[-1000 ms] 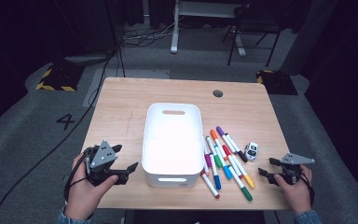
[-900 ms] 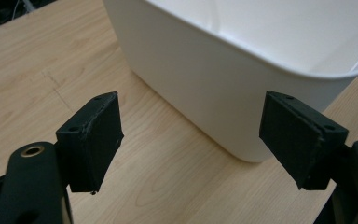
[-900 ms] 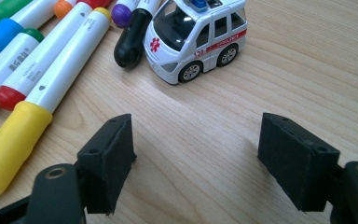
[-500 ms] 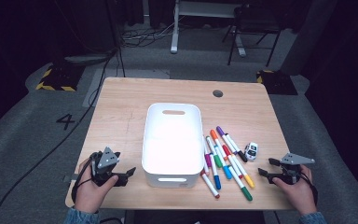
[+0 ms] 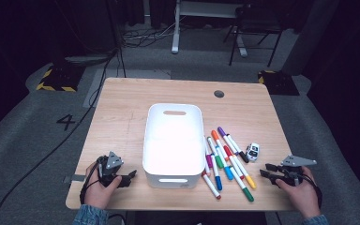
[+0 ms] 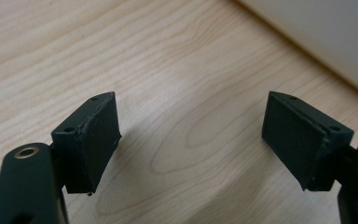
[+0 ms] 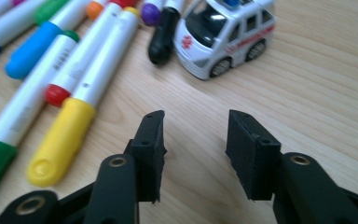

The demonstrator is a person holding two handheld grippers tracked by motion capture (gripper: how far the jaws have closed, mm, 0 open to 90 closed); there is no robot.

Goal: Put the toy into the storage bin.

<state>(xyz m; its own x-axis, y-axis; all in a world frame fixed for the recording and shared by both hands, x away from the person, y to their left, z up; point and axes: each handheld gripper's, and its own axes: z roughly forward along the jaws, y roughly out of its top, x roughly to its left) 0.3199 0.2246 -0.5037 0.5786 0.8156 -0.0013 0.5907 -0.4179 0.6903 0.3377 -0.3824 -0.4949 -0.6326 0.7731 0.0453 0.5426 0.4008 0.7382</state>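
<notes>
Both tools are empty and resting on the tabletop (image 5: 122,108). The right tool (image 7: 193,154), jaws just narrowed but still parted, faces the toy ambulance (image 7: 223,35) at twelve o'clock, markers (image 5: 227,161) at ten. The left tool (image 6: 191,140) gapes beside the white bin (image 5: 173,140). Likely next step: reach forward and pinch the ambulance.

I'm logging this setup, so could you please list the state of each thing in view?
White bin: upright, empty.
Markers: capped, lying loose beside the bin.
Toy ambulance: on its wheels, apart from both grippers.
Left gripper: jaws open, just been opening, nothing between.
Right gripper: jaws open, just been closing, nothing between.
</notes>
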